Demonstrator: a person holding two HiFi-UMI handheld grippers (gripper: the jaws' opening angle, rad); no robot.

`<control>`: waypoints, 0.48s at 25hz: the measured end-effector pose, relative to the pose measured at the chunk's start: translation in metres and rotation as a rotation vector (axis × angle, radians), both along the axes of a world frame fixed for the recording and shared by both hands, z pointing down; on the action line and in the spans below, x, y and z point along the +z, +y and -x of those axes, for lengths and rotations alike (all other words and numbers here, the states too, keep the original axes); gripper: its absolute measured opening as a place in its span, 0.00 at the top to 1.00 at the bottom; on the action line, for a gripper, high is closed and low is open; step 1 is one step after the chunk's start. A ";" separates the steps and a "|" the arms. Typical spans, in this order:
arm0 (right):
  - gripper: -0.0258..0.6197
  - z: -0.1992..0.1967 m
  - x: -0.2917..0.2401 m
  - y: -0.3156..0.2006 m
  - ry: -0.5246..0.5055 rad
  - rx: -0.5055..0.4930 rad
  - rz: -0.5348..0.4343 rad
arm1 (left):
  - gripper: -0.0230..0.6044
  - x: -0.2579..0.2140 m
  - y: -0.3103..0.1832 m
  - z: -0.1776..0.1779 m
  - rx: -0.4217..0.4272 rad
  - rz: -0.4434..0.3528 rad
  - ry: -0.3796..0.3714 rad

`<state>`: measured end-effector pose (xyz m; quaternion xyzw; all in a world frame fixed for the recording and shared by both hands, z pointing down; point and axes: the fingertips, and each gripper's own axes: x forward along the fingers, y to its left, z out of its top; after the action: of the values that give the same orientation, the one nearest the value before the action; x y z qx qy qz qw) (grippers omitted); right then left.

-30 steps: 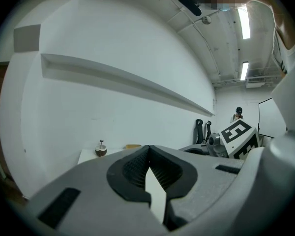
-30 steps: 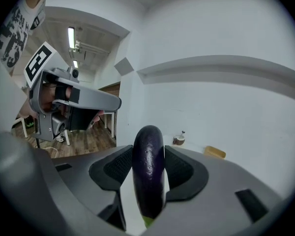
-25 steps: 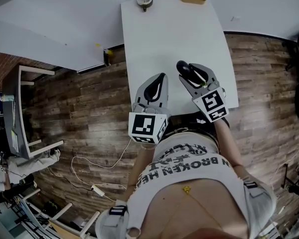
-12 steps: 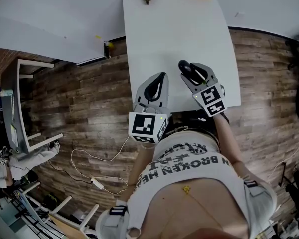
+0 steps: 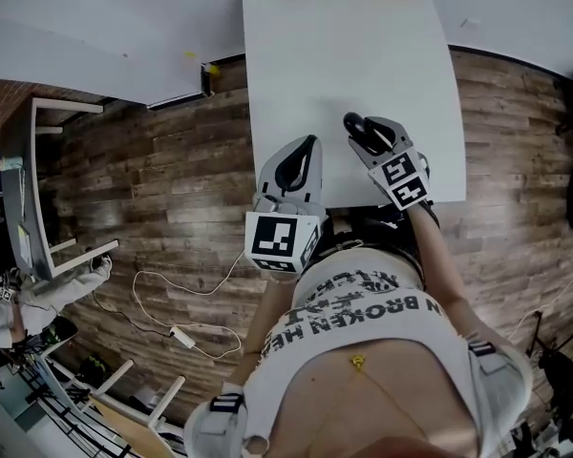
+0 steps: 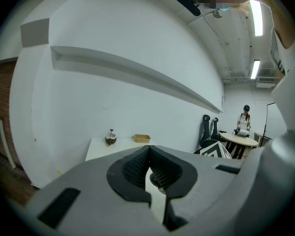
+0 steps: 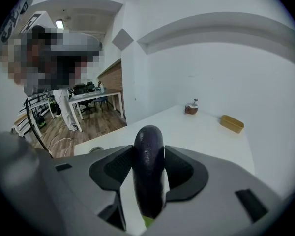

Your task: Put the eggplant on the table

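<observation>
Eggplant gripped over table

Left gripper (image 6: 147, 151) had its jaws closed together on nothing. Right gripper (image 5: 371, 134) clamped the eggplant (image 7: 148, 166) lengthwise, over the table's (image 5: 363, 46) near end. At the far edge sat a pot (image 7: 191, 108) with a stem sticking up, then a tray (image 7: 232, 123), contents unseen.

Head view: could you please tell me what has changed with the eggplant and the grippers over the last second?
The right gripper, still shut on the eggplant, has come down toward the table. Nothing was let go. The left gripper stayed shut, empty and nearly in place.
</observation>
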<state>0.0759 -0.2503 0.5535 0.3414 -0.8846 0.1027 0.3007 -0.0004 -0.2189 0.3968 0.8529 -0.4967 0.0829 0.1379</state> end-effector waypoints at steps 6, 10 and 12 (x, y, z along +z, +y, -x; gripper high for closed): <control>0.65 0.009 0.027 -0.002 0.020 -0.025 0.057 | 0.97 0.007 -0.001 0.009 -0.028 0.015 0.000; 0.65 0.013 0.044 -0.004 0.056 -0.045 0.093 | 0.97 0.011 -0.003 0.015 -0.042 0.026 0.000; 0.65 0.015 0.053 -0.003 0.073 -0.054 0.108 | 0.97 0.013 -0.003 0.018 -0.049 0.031 -0.001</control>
<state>0.0612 -0.2532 0.6061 0.3040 -0.8751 0.1296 0.3535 -0.0182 -0.2215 0.4098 0.8383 -0.5160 0.0876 0.1530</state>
